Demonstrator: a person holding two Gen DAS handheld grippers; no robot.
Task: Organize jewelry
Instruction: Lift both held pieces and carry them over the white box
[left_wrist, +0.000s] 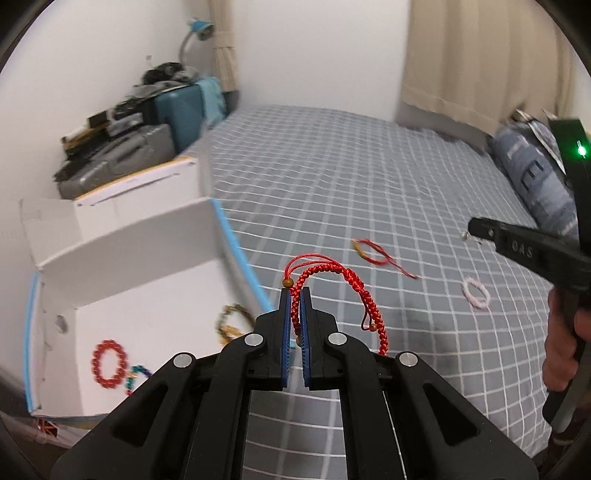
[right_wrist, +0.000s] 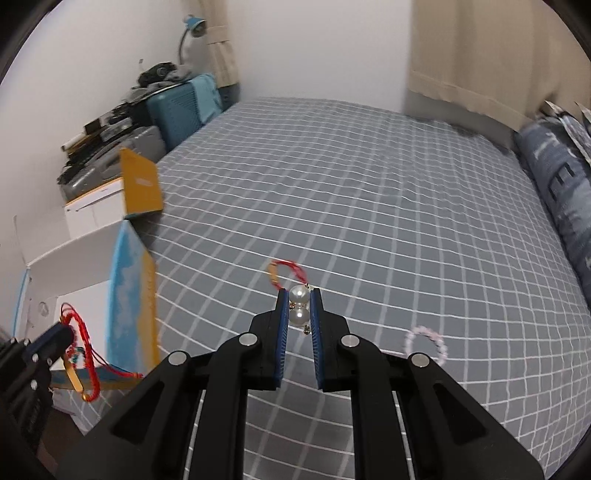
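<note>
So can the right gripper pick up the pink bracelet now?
Probably not yet: the right gripper is shut on a pearl piece. The pink bracelet lies unobstructed on the bedspread, so it must unload first.

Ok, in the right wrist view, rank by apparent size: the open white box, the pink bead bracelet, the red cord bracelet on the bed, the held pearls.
1. open white box
2. pink bead bracelet
3. red cord bracelet, nearly alike but farther away, so unsure
4. pearls, each alone smallest
</note>
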